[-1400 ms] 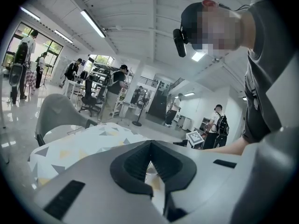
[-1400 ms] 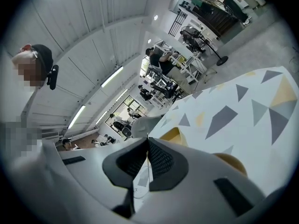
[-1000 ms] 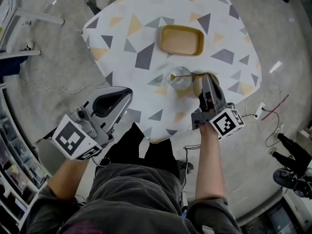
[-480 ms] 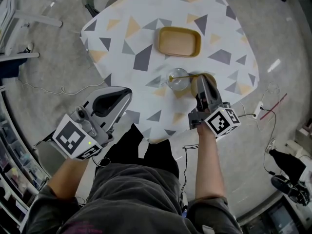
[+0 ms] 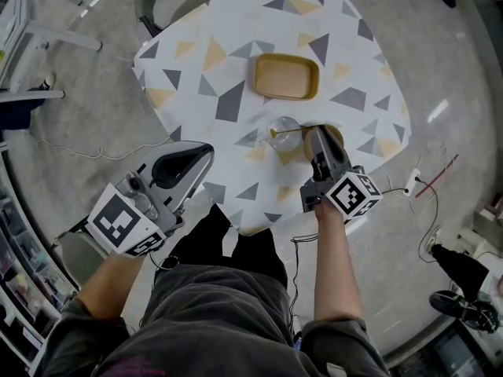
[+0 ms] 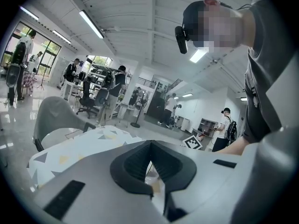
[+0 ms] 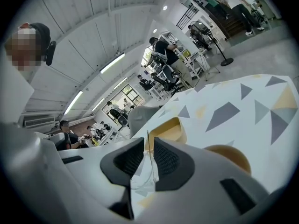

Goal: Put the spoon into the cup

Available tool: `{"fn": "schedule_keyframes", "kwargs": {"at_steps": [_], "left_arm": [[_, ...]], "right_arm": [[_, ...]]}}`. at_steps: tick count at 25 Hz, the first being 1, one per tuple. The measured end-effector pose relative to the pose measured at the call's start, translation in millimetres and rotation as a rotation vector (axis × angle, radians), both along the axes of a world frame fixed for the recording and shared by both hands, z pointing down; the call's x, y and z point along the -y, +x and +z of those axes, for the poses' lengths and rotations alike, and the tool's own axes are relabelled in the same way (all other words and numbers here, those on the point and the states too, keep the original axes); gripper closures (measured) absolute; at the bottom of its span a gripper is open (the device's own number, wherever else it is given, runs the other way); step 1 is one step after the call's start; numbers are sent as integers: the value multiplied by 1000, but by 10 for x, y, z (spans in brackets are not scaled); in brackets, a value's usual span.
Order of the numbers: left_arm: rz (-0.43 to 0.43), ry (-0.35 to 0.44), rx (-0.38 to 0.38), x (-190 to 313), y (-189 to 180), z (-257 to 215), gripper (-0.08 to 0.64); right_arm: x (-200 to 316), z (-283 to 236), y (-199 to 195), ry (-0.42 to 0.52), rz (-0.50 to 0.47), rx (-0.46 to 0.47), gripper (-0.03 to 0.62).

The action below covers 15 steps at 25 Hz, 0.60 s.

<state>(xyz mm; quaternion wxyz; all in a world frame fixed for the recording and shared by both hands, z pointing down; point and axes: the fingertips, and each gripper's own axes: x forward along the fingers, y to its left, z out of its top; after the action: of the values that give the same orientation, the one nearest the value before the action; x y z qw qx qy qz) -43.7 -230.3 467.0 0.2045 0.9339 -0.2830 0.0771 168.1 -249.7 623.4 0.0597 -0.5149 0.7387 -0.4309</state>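
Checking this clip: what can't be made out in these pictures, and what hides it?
- Spoon tip: head view, too small inside the clear cup to tell if it reaches the bottom.
- Round tan object: head view, partly covered by the right tool, whose jaws have just been opening with the spoon handle between them.
- Table near the left tool: left gripper view, blocked by the tool body.

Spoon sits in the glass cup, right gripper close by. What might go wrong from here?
1. The right gripper fingers have just been opening, but the handle of the spoon stands between them; a skewed retreat may snag it and tip the glass cup.
2. The spoon leans over the rim with its long handle outside, so a nudge might lever it out.
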Motion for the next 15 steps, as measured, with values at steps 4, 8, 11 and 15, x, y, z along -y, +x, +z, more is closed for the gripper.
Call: {"fn": "schedule_keyframes", "kwargs": {"at_steps": [4,8,11,15], "left_arm": [[3,8,-4,-3,-17,-58,545],[3,21,-6,-15,-30,-129,545],[2,36,-12,-26,-40,-209,545],[0,56,-19,-35,-55,-341,545]], "right_arm": [[-15,-24,5,-5,6,-2,495],[-51,-93,37,-5,19,-6,468],[-92,-172,91,0,33,-14,459],[-131,-349,170,21,43,-40,456]]}}
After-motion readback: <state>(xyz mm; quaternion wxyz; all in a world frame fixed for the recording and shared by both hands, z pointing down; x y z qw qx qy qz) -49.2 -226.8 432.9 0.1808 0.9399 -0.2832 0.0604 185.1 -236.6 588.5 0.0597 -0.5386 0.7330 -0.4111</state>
